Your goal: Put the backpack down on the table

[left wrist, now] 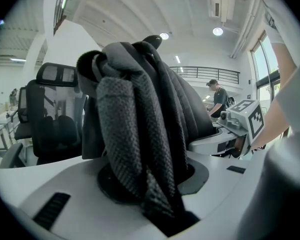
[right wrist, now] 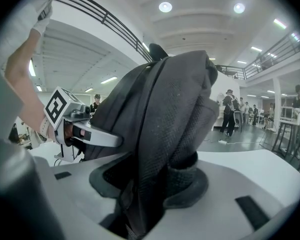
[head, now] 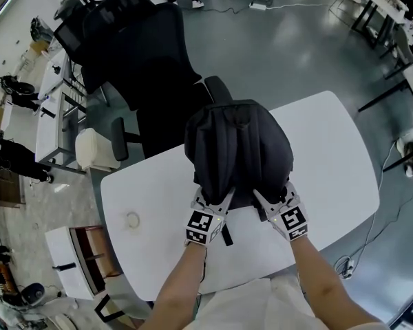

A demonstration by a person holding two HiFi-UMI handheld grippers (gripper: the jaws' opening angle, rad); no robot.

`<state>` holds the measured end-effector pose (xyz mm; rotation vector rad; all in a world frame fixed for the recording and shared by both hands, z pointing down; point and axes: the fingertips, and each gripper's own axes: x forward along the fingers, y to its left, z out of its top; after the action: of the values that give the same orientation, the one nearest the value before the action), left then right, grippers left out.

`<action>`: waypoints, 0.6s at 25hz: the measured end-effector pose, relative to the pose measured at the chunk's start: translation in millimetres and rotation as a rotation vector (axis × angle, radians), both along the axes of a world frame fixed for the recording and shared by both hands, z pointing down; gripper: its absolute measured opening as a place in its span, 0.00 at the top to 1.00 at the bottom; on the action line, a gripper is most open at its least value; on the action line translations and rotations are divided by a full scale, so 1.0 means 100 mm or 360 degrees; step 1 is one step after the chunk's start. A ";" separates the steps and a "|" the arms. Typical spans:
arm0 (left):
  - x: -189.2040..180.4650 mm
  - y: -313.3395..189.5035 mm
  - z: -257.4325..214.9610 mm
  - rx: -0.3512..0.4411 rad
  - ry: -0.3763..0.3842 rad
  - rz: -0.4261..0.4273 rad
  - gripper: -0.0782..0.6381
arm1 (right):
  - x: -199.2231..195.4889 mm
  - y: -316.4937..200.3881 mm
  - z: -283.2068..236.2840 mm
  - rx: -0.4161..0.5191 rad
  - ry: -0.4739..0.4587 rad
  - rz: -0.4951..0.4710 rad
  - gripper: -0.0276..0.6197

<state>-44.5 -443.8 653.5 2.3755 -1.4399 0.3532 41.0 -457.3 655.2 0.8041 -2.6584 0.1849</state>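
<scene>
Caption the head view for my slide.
Left tool and right tool grip a black backpack at a white table, office chair behind.

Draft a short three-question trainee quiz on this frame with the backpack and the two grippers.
1. True or false: the backpack lies on the floor beside the table.
2. What sits between the jaws of the right gripper? A) a cable B) mesh fabric of the backpack C) nothing
3. Which dark piece of furniture stands beyond the table's far edge?
Key: 1 false, it is upright over the table; 2 B; 3 the office chair.
</scene>
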 end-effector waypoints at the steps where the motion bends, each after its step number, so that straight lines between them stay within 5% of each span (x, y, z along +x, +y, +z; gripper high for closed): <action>1: 0.00 0.01 0.02 -0.0003 0.0001 -0.0001 0.68 | 0.01 0.01 0.01 0.0001 0.0003 -0.0002 0.65; 15: 0.03 0.17 0.15 0.0040 0.0000 -0.0024 0.58 | 0.06 0.18 0.09 0.0040 0.0019 0.0036 0.61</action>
<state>-42.0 -426.6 668.0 2.3831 -1.4703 0.3329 47.4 -439.6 663.8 0.8406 -2.6462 0.1519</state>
